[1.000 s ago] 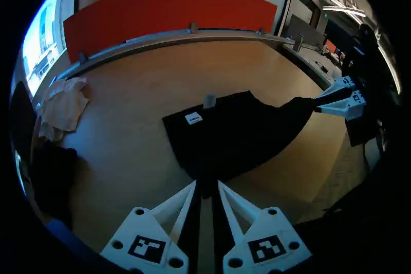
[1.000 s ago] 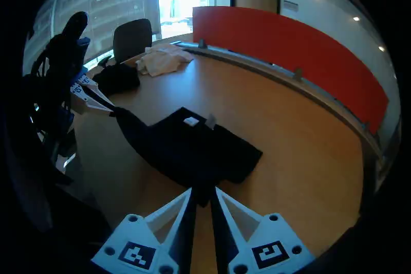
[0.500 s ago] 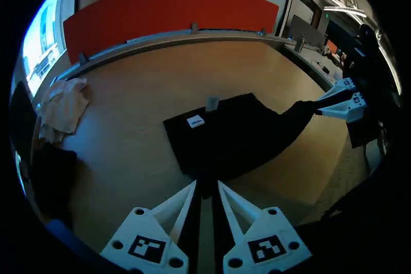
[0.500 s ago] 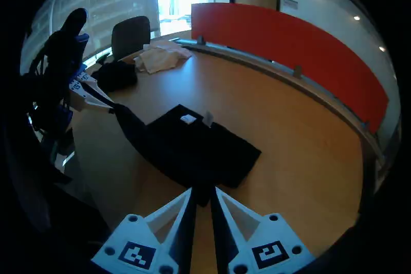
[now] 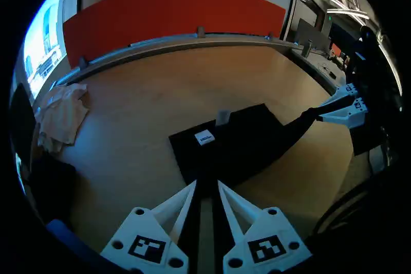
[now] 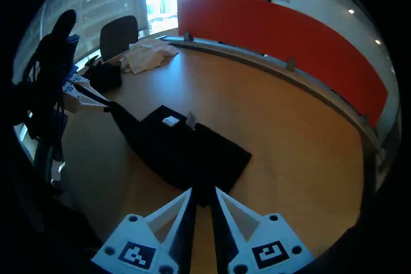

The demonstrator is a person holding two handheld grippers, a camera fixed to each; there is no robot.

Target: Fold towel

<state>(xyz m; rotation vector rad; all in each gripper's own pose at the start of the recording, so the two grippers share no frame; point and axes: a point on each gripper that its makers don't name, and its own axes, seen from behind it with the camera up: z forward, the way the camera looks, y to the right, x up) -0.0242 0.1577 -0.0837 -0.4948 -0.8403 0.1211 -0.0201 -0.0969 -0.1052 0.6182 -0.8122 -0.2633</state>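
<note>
Left gripper (image 5: 206, 185), bottom of the left gripper view: we read its fingers (image 5: 177, 207) as pinched narrow, with a near corner of the black towel (image 5: 241, 143) clamped between the tips. Right gripper (image 6: 204, 193), bottom of the right gripper view: same picture, fingers nearly together with dark cloth caught between them.

Each gripper also shows farther off at the side of the other's view, with a towel corner drawn up off the tabletop (image 5: 144, 94) into its tips. So the near edge is lifted and stretched between the two grippers. The rest of the towel lies flat mid-tabletop.

We see a small white tag (image 5: 204, 137) on top of the towel. A small pale tab (image 5: 222, 117) stands up just behind it, at the far edge.

Farther out:
- A crumpled pale cloth (image 5: 61, 112) sits at the tabletop's edge, well apart from the towel.
- A dark bundle (image 6: 103, 76) lies near that cloth.
- A red panel (image 5: 174, 14) runs along the tabletop's far edge.
- An office chair (image 6: 117, 35) stands behind the pale cloth, with bright windows beyond it.
</note>
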